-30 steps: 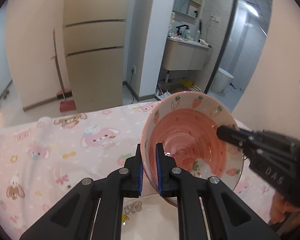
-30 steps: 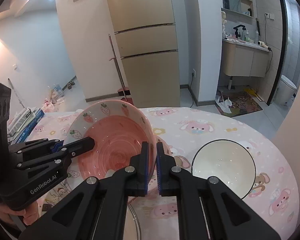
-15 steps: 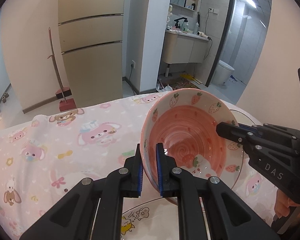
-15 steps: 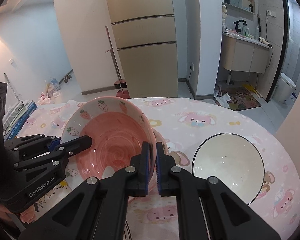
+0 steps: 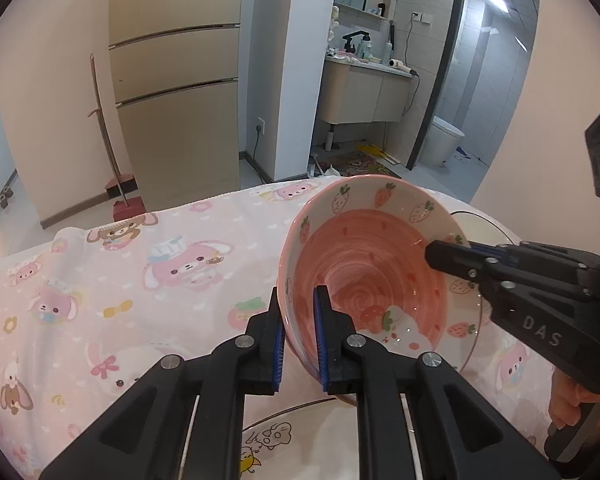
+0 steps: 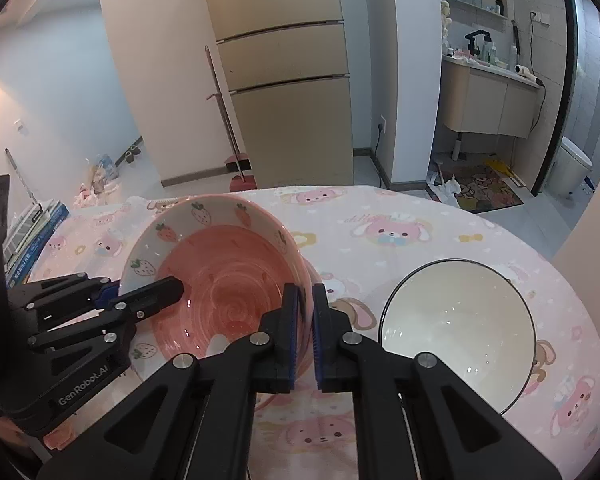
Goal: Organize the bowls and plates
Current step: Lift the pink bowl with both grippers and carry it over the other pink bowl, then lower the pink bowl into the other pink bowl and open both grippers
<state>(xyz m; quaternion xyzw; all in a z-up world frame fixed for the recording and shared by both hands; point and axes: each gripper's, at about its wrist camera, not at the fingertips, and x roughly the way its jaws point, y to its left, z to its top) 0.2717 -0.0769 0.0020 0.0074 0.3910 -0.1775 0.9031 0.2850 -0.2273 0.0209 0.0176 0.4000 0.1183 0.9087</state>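
A pink bowl (image 5: 372, 276) with strawberry prints is held tilted over the pink cartoon tablecloth (image 5: 140, 280), with a gripper on each side. My left gripper (image 5: 298, 320) is shut on its near left rim. My right gripper (image 6: 305, 320) is shut on the opposite rim of the bowl (image 6: 228, 280). Each gripper shows in the other's view: the right one (image 5: 440, 258) and the left one (image 6: 168, 288). A white bowl (image 6: 456, 332) with a dark rim stands on the cloth to the right. A printed plate (image 5: 272, 436) lies under my left gripper.
Beyond the table's far edge stand a beige fridge (image 6: 284, 80) and a broom (image 6: 228, 120). A bathroom doorway (image 5: 460, 100) opens on the right. Books (image 6: 32, 236) are stacked on the floor at the left. A person's hand (image 5: 568, 404) grips the right tool.
Both grippers have sunk a little toward the table with the pink bowl still clamped between them. The white bowl has not moved.
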